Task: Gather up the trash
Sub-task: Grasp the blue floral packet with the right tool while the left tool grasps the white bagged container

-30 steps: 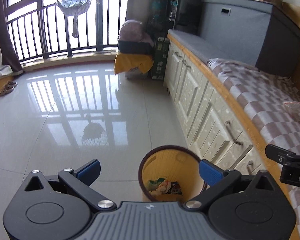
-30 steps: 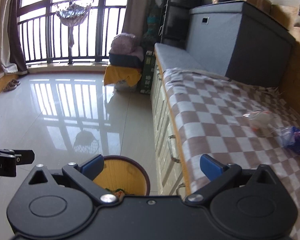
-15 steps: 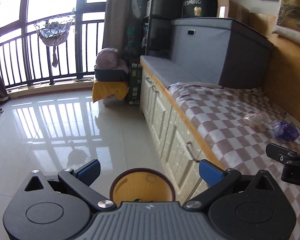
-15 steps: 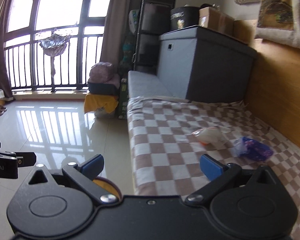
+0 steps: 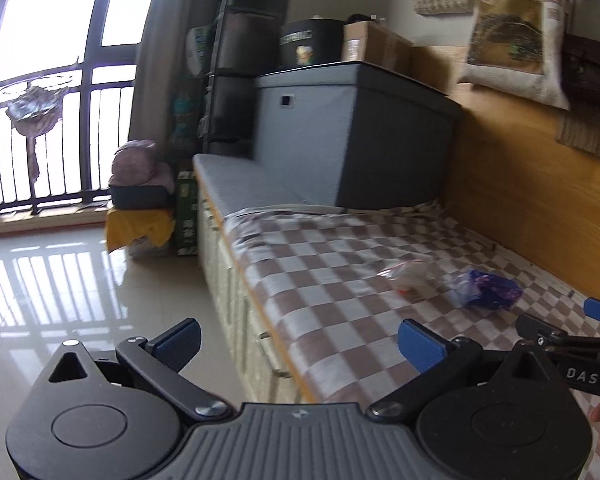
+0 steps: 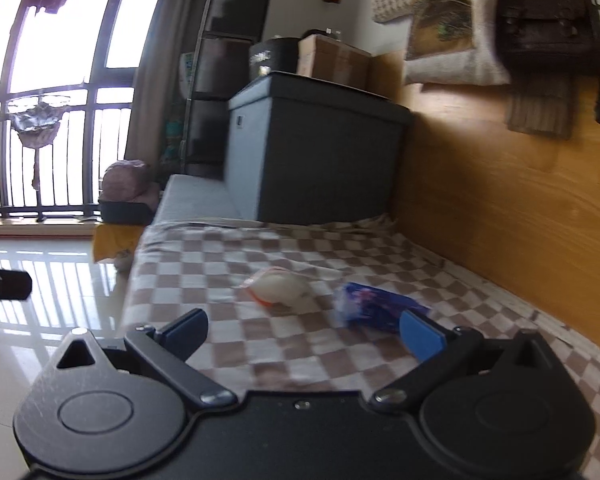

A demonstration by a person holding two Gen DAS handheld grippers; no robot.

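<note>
Two pieces of trash lie on the checkered blanket (image 6: 204,264): a clear-white plastic bag (image 6: 282,290) and a crumpled blue-purple wrapper (image 6: 374,308). Both also show in the left wrist view, the white bag (image 5: 410,276) and the blue wrapper (image 5: 486,290). My right gripper (image 6: 304,334) is open and empty, just short of the trash, its right fingertip close to the blue wrapper. My left gripper (image 5: 300,342) is open and empty over the bench's front edge. The bin is out of view.
A grey storage box (image 6: 312,160) stands at the far end of the bench. A wooden wall panel (image 6: 500,200) with hanging bags runs along the right. Glossy tiled floor (image 5: 60,280) lies left, with white drawers (image 5: 236,308) under the bench.
Both grippers have risen and swung right, from over the bin on the floor up to the checkered bench. The bin has dropped out of view and the trash is closer.
</note>
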